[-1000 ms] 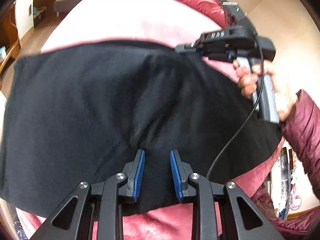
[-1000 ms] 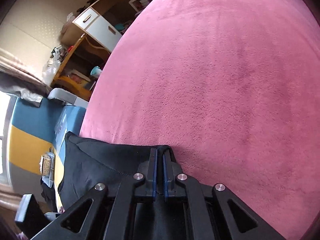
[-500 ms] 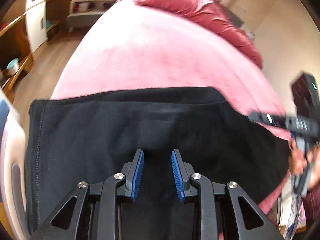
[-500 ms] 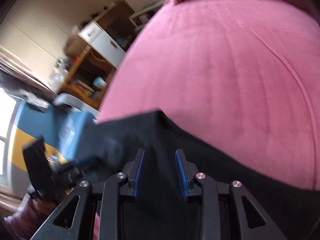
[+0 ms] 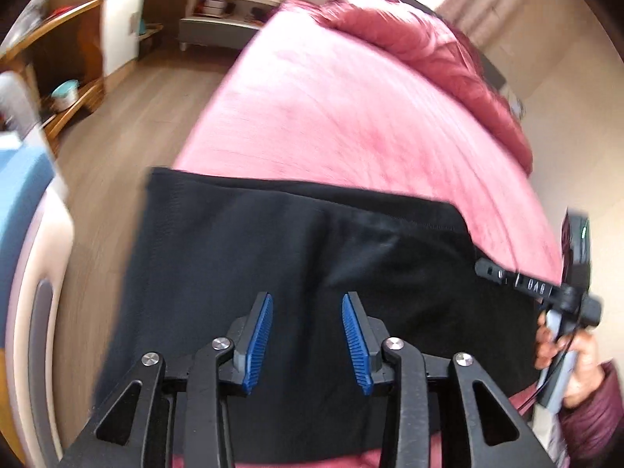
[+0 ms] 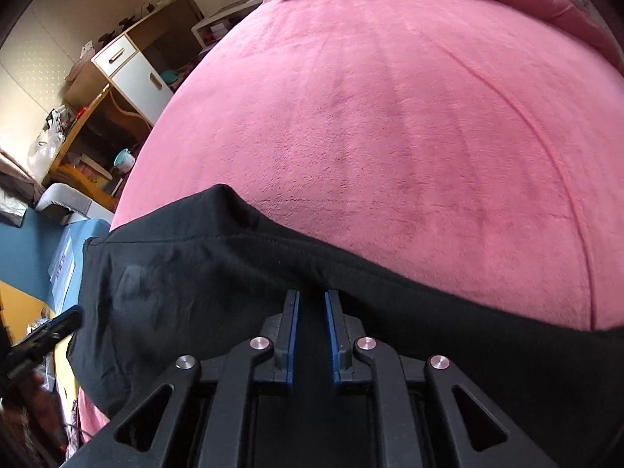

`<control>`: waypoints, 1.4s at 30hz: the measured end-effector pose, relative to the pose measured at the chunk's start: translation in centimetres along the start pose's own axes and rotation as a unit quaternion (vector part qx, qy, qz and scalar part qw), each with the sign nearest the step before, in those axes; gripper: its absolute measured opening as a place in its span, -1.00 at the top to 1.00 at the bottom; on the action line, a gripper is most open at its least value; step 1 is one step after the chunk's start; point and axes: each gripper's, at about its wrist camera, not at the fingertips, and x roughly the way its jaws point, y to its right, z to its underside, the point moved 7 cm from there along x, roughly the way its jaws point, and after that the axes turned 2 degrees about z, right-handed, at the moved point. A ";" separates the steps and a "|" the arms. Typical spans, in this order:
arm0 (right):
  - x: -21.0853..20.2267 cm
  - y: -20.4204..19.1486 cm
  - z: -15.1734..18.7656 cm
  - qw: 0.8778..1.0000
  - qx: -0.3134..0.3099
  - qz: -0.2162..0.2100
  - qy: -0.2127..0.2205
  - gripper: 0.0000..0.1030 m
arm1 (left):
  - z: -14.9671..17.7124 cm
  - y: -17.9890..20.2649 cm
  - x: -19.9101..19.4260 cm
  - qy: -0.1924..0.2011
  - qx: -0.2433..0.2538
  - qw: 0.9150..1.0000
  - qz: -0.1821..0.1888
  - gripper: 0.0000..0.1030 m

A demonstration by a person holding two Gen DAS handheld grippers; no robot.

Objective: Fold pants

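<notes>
A big pink bed (image 6: 409,117) fills the room ahead of the claw. Left of it are a brown wood floor (image 5: 148,117), wooden shelves (image 6: 89,136) and a white cupboard (image 6: 132,74). The walls (image 6: 50,39) look cream, maybe.

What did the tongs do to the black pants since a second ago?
The right tongs were pinched shut on an edge of the black pants; they let go, and their jaws have just been closing a little again with a gap left and no cloth pinched. The left tongs have just been opening wider, holding nothing. Both views pulled back a bit. The pants stayed folded on the pink bed.
</notes>
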 end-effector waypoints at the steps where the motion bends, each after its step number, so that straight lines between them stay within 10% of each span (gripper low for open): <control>1: -0.7 -0.1 0.4 1.000 0.000 -0.002 0.007 0.49 | 0.1 -1.2 -1.1 0.007 -0.014 1.000 -0.002 0.23; 15: -4.3 -7.0 9.8 0.994 -0.080 -0.070 -0.003 0.17 | 6.2 -13.0 -6.1 0.009 -0.199 0.980 -0.009 0.22; 24: -3.9 -5.2 13.9 0.996 -0.054 -0.057 -0.031 0.13 | 8.3 -12.1 -2.5 -0.042 -0.174 0.982 -0.060 0.22; 33: -3.5 -2.5 14.7 0.996 -0.006 -0.083 -0.037 0.13 | 7.3 -10.9 -4.8 0.001 -0.140 0.983 -0.119 0.22; 42: -9.3 4.7 14.2 0.992 0.092 -0.089 0.021 0.05 | 5.5 -4.2 -5.5 0.031 -0.051 0.996 -0.060 0.21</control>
